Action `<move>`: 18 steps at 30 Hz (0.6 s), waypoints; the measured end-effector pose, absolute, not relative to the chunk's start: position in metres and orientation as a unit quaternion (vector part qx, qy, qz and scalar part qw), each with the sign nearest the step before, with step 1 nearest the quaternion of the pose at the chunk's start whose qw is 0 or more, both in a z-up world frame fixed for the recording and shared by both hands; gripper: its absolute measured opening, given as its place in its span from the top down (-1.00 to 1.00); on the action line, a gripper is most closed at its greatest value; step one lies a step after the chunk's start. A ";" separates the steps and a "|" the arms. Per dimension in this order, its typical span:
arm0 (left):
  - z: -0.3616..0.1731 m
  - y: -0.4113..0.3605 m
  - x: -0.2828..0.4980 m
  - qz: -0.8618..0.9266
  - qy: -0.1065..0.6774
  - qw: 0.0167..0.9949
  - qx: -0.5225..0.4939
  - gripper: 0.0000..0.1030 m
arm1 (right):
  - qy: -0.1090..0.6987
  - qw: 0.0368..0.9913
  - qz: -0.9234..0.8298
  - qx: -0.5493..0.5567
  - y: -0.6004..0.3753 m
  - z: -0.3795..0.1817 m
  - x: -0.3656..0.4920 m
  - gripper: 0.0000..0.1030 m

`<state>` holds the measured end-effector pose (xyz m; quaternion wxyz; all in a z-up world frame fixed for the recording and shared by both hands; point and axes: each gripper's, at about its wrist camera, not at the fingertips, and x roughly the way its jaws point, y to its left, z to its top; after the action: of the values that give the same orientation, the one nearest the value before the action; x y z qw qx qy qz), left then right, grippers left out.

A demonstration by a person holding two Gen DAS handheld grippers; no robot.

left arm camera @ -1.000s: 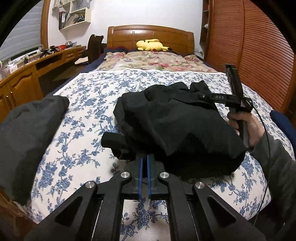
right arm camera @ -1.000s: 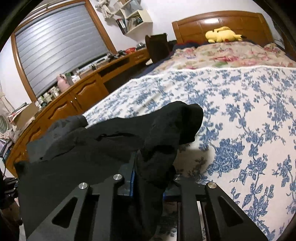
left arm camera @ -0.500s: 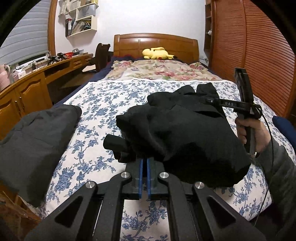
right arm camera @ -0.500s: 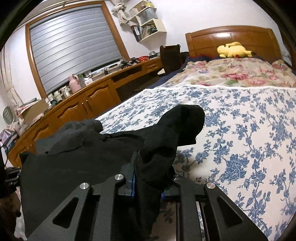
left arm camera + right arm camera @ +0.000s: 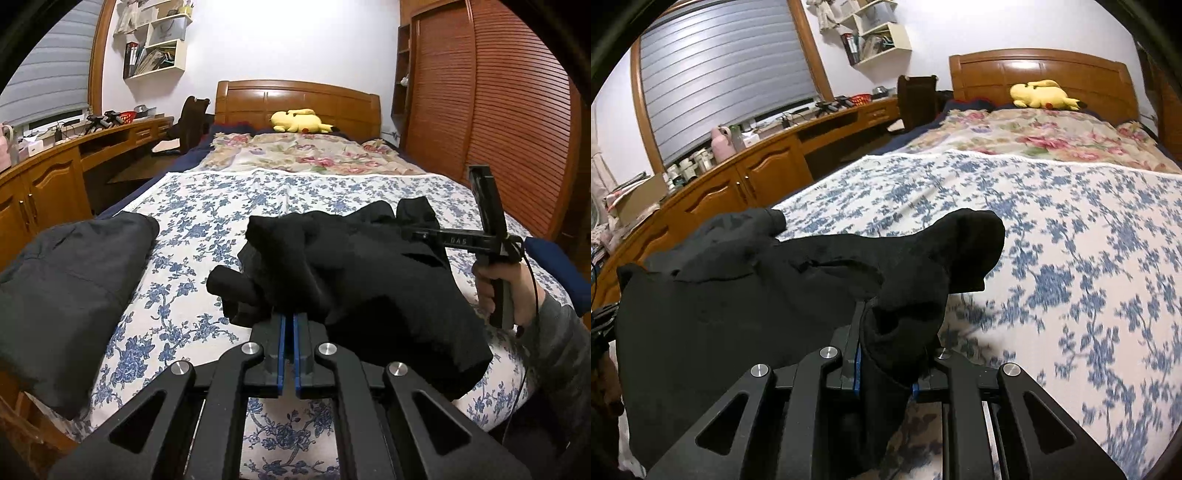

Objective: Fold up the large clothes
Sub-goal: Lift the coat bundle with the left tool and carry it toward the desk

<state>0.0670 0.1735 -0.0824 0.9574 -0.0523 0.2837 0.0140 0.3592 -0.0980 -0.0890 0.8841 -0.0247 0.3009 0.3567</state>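
Pale letters are showing on the black crossbar of the right tongs (image 5: 417,236), reading roughly "DAS", though the last letter is blurring. The book spines on the wall shelf (image 5: 155,55) are staying too small to read.

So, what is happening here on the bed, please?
A person is folding a large black cloth garment over a bed with a blue-flowered white sheet. The left gripper and the right gripper each pinch a bunch of it, holding it spread between them. A dark grey folded garment lies at the bed's left edge.
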 end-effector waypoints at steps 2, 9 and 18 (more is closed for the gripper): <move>-0.081 0.177 0.062 0.009 0.278 0.959 -0.053 0.93 | 0.304 0.885 0.351 -0.031 -0.094 -0.084 0.352 0.66; -0.066 0.202 0.044 0.003 0.253 0.966 -0.054 0.93 | 0.305 0.888 0.338 -0.061 -0.065 -0.054 0.331 0.66; -0.024 0.267 0.014 0.047 0.210 0.975 -0.050 0.93 | 0.283 0.881 0.367 -0.100 0.019 0.004 0.315 0.67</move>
<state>0.0140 0.2666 -0.0244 0.9753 -0.0500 0.2101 0.0468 0.3151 0.0192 0.0035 0.8808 -0.0997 0.2826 0.3667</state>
